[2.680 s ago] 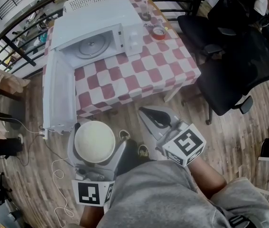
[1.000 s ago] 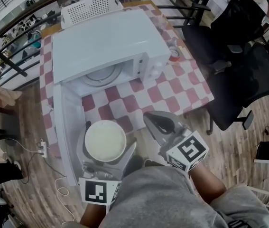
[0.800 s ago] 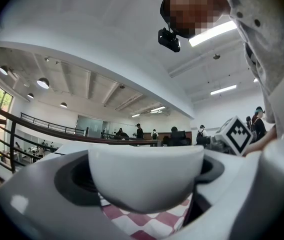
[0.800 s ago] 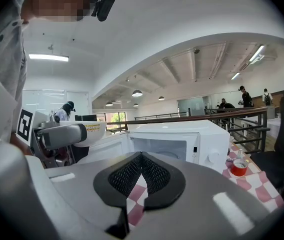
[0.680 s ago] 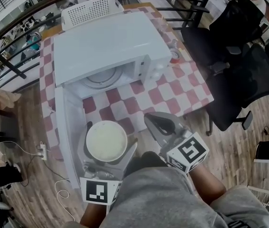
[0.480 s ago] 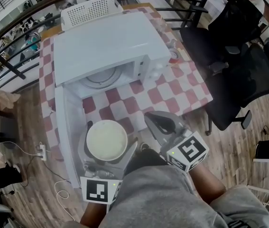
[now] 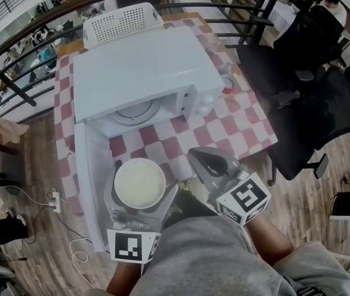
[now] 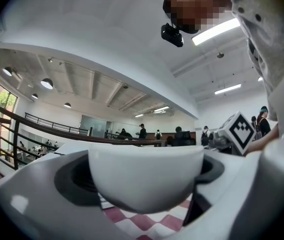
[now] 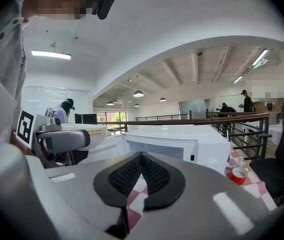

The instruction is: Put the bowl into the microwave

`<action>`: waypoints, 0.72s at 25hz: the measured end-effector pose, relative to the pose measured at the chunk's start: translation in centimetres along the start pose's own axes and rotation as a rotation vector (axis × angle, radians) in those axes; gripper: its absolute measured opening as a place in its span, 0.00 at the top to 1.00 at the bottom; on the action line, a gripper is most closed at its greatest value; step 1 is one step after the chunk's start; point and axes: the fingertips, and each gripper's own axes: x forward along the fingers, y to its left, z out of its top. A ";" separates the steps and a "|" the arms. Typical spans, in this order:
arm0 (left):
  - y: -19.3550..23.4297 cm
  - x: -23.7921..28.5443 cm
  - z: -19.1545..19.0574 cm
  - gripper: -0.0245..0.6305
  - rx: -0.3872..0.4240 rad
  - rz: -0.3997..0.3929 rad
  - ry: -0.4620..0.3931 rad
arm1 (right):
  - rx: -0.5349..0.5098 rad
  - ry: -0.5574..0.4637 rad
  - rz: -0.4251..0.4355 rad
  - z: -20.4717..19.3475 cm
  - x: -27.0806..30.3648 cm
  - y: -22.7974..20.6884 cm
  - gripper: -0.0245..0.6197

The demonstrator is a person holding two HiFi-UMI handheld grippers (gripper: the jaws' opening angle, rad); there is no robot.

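At the near edge of the checkered bench (image 7: 224,119), the left gripper (image 7: 141,196) has its jaws clamped on either side of a white bowl (image 7: 139,182). It holds the bowl upright just beside the open door (image 7: 91,180) of the white microwave (image 7: 147,66), outside the cavity where the glass turntable (image 7: 136,111) shows. Just to its right, the right gripper (image 7: 204,160) hangs with jaws pressed together on nothing, and a small red container (image 9: 238,175) stands on the bench beside the microwave.

Bowl (image 7: 139,182) is moving fwd toward microwave (image 7: 147,63), reaching table (image 7: 245,128) edge, beside open door (image 7: 92,184).
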 end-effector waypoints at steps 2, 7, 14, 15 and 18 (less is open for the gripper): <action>0.4 1.0 -0.4 0.16 0.000 0.014 0.012 | 0.000 0.001 0.011 0.1 0.7 -0.7 0.96; 2.0 3.8 -1.8 0.16 -0.011 0.076 0.048 | 0.007 -0.004 0.046 0.4 2.4 -2.9 0.96; 3.6 7.6 -4.7 0.16 -0.010 0.140 0.104 | 0.004 -0.017 0.064 0.7 3.8 -6.6 0.96; 3.7 8.1 -5.1 0.16 -0.007 0.143 0.109 | 0.004 -0.019 0.063 0.7 3.9 -7.2 0.96; 4.0 9.5 -6.4 0.16 0.008 0.151 0.132 | 0.008 -0.023 0.064 0.5 4.2 -8.6 0.96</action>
